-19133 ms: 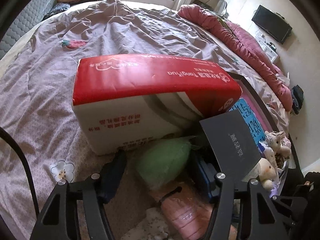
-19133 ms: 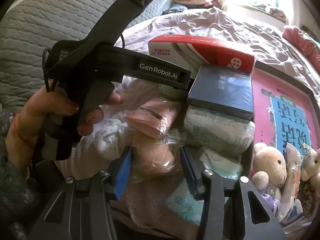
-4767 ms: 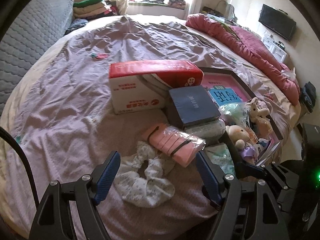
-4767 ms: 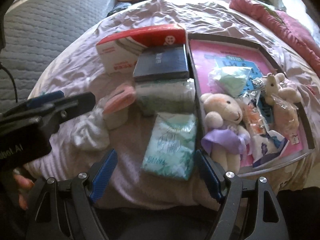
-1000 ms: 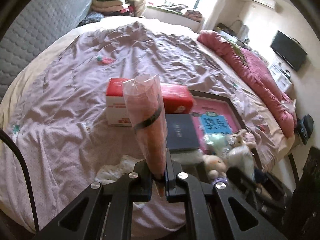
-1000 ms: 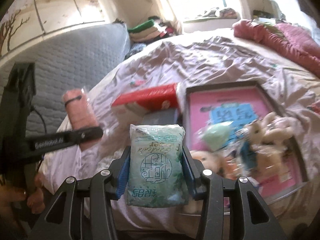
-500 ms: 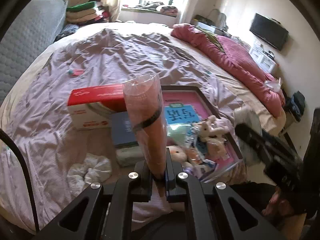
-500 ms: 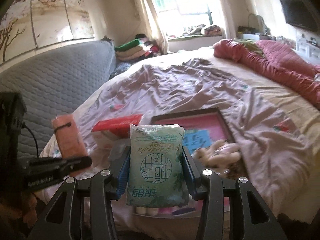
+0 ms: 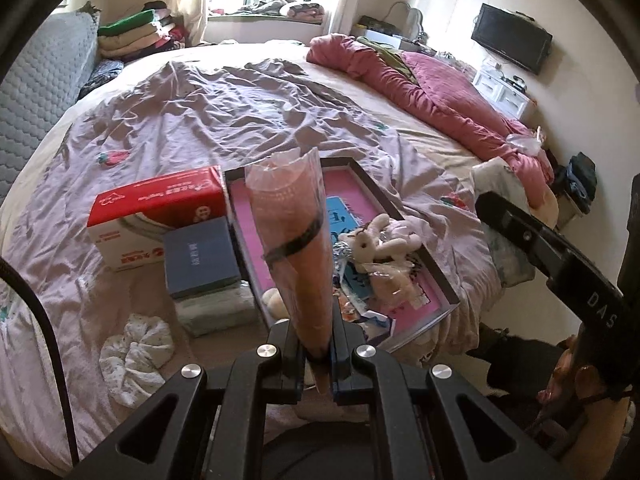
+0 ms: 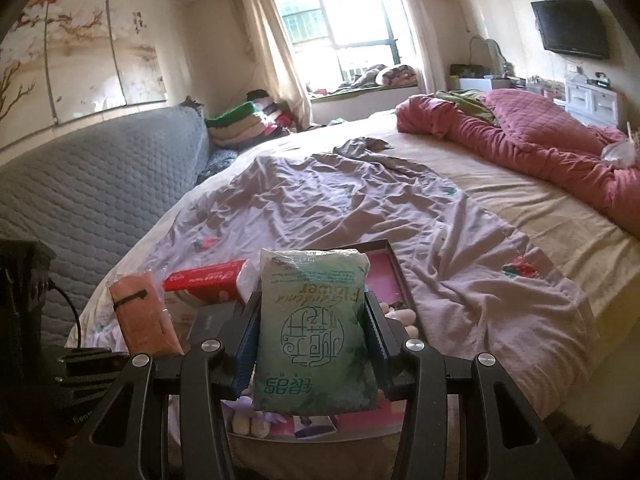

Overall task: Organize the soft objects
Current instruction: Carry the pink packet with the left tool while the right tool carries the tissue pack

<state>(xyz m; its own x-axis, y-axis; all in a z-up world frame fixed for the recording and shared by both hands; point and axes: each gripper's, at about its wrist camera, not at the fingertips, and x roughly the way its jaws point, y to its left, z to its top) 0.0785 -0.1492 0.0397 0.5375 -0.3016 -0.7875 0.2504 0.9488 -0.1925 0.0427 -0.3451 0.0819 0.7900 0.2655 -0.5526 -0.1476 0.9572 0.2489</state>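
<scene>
Over the rumpled lilac bed (image 9: 208, 128), left gripper (image 9: 318, 354) pinches a pink plastic-wrapped roll (image 9: 294, 240), right gripper (image 10: 312, 344) clamps a green tissue pack (image 10: 312, 328); both seem mid-carry, needing placement in the dark-framed pink tray (image 9: 436, 276)

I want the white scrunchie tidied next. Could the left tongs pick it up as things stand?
Probably not yet: the left tongs are shut on the pink wrapped roll. The white scrunchie lies uncovered on the bedsheet, so only the load blocks it.

Both wrist cameras hang close above the bed (image 9: 248, 128) foot, facing the window (image 10: 340, 16) at 12 o'clock. The left tilts steeply down; the right looks flatter. Both share the red box (image 9: 160, 200) and tray (image 9: 436, 268).
</scene>
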